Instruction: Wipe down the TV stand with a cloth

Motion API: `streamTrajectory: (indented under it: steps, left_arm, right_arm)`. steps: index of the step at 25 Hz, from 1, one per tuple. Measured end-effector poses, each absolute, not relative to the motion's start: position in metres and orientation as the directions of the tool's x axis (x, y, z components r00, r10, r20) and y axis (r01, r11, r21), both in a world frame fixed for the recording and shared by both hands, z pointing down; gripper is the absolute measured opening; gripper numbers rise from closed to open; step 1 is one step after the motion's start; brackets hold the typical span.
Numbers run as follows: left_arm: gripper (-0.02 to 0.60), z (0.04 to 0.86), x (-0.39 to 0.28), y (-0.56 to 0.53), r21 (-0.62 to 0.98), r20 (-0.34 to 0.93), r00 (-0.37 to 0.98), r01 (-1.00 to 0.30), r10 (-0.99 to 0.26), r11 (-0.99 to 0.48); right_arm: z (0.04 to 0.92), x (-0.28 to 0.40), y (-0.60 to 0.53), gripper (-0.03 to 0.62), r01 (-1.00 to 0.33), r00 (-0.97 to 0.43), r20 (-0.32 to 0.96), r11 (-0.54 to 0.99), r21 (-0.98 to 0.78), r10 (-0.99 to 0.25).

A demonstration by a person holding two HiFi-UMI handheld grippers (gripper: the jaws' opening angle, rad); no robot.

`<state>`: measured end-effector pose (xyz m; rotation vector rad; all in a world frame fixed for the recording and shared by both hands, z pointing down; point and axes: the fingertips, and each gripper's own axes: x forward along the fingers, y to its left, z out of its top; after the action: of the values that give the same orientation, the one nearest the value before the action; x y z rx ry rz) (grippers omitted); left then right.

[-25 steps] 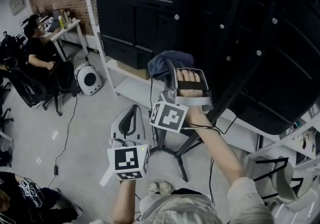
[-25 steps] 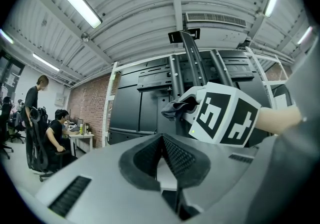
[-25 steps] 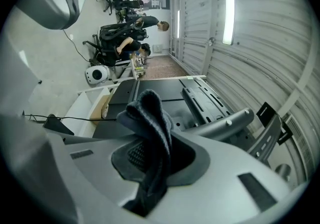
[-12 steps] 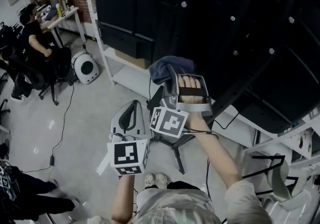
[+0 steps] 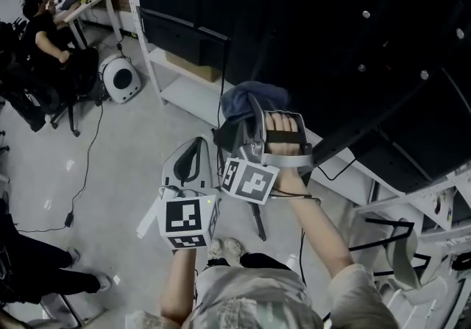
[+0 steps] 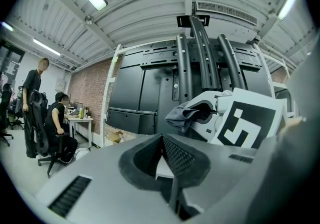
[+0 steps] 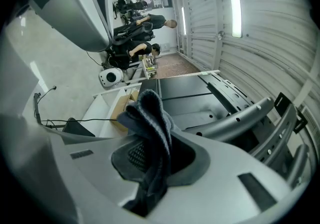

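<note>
My right gripper [image 5: 249, 115] is shut on a blue-grey cloth [image 5: 249, 98] that bunches above its jaws, held up close to the black back of the TV stand [image 5: 335, 40]. In the right gripper view the cloth [image 7: 150, 118] hangs folded between the pads of the right gripper [image 7: 149, 154], with the stand's black perforated arms [image 7: 240, 118] beyond. My left gripper [image 5: 193, 164] sits lower left of the right one, shut with nothing in it. From the left gripper [image 6: 162, 140] I see the cloth [image 6: 182, 114] and the stand's uprights [image 6: 200, 52].
A low white shelf rack [image 5: 188, 92] with a cardboard box [image 5: 180, 64] runs under the black panels. The stand's leg [image 5: 257, 223] spreads over the floor by my feet. A seated person [image 5: 44, 26], a round white device [image 5: 118, 79] and a floor cable [image 5: 82, 165] are at left.
The background has slid up and left in the head view as I shifted. Both grippers keep their pose, the cloth still in the right one.
</note>
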<state>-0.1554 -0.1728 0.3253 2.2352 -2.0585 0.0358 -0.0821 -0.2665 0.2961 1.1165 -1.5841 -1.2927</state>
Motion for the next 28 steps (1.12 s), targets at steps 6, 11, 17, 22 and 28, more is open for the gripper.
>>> streamTrajectory:
  steps: [6, 11, 17, 22, 28]
  left_arm:
    - [0.015, 0.34, -0.154, -0.176, 0.077, 0.12, 0.094, -0.993, -0.988, -0.085]
    - [0.015, 0.35, -0.158, -0.174, 0.076, 0.119, 0.102, -0.993, -0.988, -0.093]
    - [0.015, 0.371, -0.16, -0.173, 0.108, 0.145, 0.131, -0.987, -0.981, -0.115]
    - [0.015, 0.376, -0.158, -0.176, 0.106, 0.146, 0.133, -0.987, -0.98, -0.119]
    - [0.015, 0.398, -0.166, -0.174, 0.134, 0.187, 0.104, -0.988, -0.977, -0.08]
  right_arm:
    - [0.324, -0.082, -0.261, 0.057, -0.153, -0.309, 0.115, 0.169, 0.974, -0.944]
    - [0.345, -0.088, -0.252, 0.057, -0.157, -0.317, 0.135, 0.192, 0.969, -0.939]
    - [0.36, -0.096, -0.248, 0.057, -0.163, -0.322, 0.155, 0.216, 0.963, -0.934]
    - [0.374, -0.091, -0.251, 0.057, -0.143, -0.316, 0.186, 0.241, 0.96, -0.93]
    - [0.396, -0.083, -0.253, 0.057, -0.105, -0.3, 0.231, 0.273, 0.956, -0.926]
